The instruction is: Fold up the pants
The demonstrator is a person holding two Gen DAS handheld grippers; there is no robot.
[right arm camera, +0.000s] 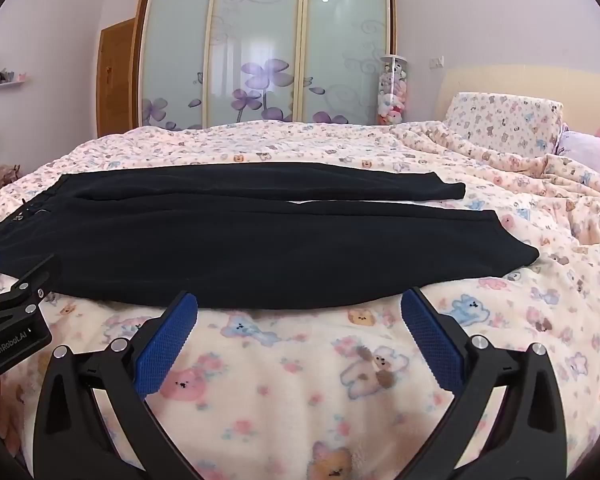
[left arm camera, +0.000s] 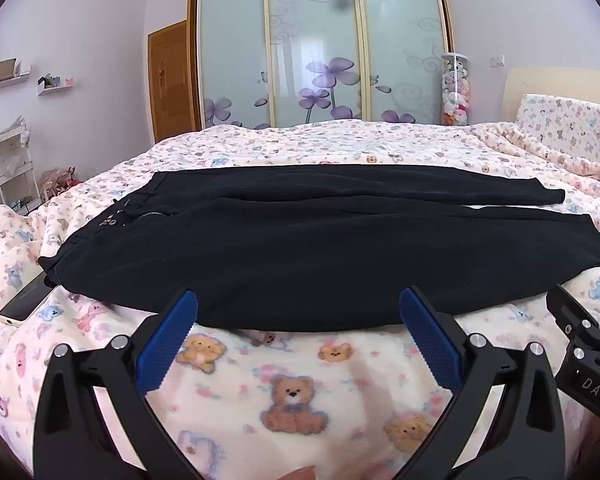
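Bedroom walls in pale lilac frame a sliding wardrobe (left arm camera: 318, 46) with frosted glass doors printed with purple flowers, and beside it a tall clear tube of plush toys (left arm camera: 455, 90). Filling the foreground we see a bed covered by a cream blanket (left arm camera: 292, 392) patterned with teddy bears, and a matching pillow (right arm camera: 504, 124) at the right near the headboard.

Black pants (left arm camera: 300, 248) lie flat across the blanket, waistband to the left and both legs stretched to the right, the far leg slightly apart from the near one. A smartphone (left arm camera: 24, 300) rests on the blanket, touching the waistband corner at the left.

We hold our left gripper (left arm camera: 298, 312) released, its blue-padded fingers spread wide just at the near edge of the pants, gripping nothing. Our right gripper (right arm camera: 299, 312) is likewise spread wide at the near edge of the pant leg, empty. Each gripper shows at the margin of the other's view, side by side.
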